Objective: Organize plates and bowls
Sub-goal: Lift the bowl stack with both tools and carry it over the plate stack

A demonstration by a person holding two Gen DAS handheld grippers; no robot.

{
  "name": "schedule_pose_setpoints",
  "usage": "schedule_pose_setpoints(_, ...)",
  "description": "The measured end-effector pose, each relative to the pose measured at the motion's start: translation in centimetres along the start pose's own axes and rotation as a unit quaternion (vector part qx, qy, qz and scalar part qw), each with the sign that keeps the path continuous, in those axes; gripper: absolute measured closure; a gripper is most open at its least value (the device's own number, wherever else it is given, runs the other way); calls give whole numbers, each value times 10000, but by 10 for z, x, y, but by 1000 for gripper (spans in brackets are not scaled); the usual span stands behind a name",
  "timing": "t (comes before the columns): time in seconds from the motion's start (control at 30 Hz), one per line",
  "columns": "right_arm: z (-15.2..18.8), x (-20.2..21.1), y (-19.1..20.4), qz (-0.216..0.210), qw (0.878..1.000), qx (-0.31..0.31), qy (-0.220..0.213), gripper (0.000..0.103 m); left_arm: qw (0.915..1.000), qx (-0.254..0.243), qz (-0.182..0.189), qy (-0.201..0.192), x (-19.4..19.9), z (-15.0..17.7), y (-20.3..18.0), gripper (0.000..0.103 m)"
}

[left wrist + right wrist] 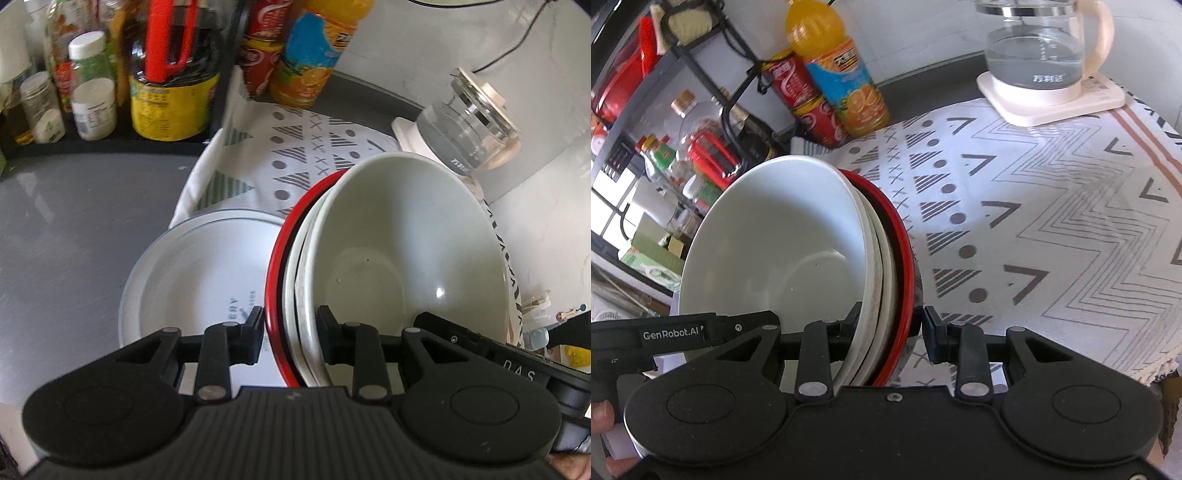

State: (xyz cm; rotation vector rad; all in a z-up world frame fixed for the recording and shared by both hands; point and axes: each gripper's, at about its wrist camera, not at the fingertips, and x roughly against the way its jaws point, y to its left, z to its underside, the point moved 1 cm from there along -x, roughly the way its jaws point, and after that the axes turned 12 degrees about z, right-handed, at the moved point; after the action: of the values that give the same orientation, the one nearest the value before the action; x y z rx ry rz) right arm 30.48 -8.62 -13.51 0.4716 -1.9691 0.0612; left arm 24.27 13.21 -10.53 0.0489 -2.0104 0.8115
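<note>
Two pairs of tongs grip one nested stack of bowls [369,258], one from each side. In your left wrist view the left tongs [290,338] sit at the lower centre of the frame, closed narrow over the stack's rims: one finger [255,332] is outside the red-rimmed bowl [273,280], the other inside the top white bowl [406,240]. The stack fills the centre right of that frame, tilted, partly covering a white plate [192,269] at centre left on the grey counter [66,229].

In your right wrist view the right tongs [890,334] sit at lower centre, likewise clamped narrow on the stack's opposite edge, one finger inside the white bowl, the other against the dark outer wall below the red rim. There the stack fills the centre left, with the patterned cloth [1052,221] to its right. A glass kettle [1038,48] stands at upper right, an orange drink bottle [834,70] and red cans [801,96] at upper centre.
</note>
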Motion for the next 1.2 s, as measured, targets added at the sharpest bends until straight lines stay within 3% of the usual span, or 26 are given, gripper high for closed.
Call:
schedule_pose_setpoints(0.77,15,-31,48,-55,9980,461,433,71,9977,598,-307,71,7,15,61,75)
schedule_pose_setpoints(1.2,7,-36,42,-185,9984,228,489,70,9967,800,-112,69,6,7,71,74)
